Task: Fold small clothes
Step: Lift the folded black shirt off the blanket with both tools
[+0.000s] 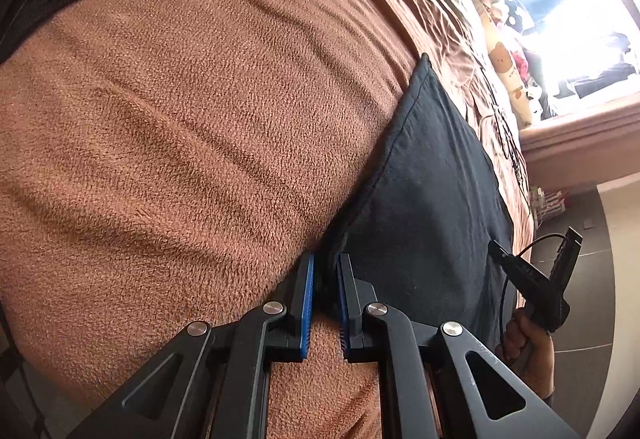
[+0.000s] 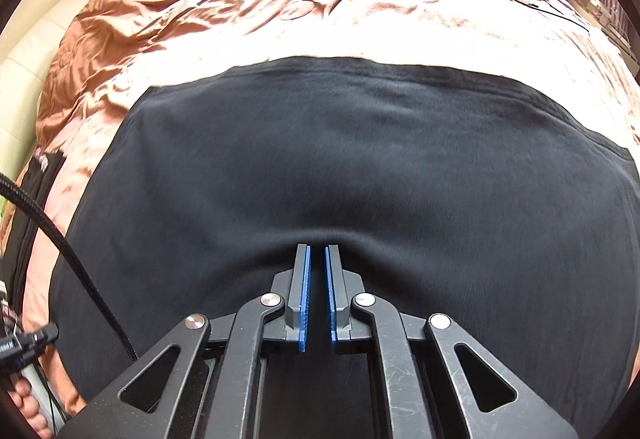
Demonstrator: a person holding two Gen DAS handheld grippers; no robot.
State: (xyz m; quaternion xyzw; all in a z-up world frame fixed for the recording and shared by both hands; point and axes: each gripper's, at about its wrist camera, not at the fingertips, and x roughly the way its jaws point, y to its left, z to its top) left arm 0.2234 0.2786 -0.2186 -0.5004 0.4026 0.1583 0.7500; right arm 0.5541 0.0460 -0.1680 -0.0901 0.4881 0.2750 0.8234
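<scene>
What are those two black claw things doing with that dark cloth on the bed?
A person is folding a dark garment spread on a brown blanket. The left gripper pinches the cloth's near corner. The right gripper is nearly closed at another edge, where the fabric puckers, so it seems to grip too. No fold is visible yet.

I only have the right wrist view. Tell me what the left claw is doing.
Observer: The left claw is closed on a corner of the dark garment.
Operator: Say what lies under that corner.
Observer: A brown fleece blanket, lightly creased.
Operator: Describe who is holding my claw.
Observer: A bare hand grips the handle of the right claw, just off the garment's edge.
</scene>
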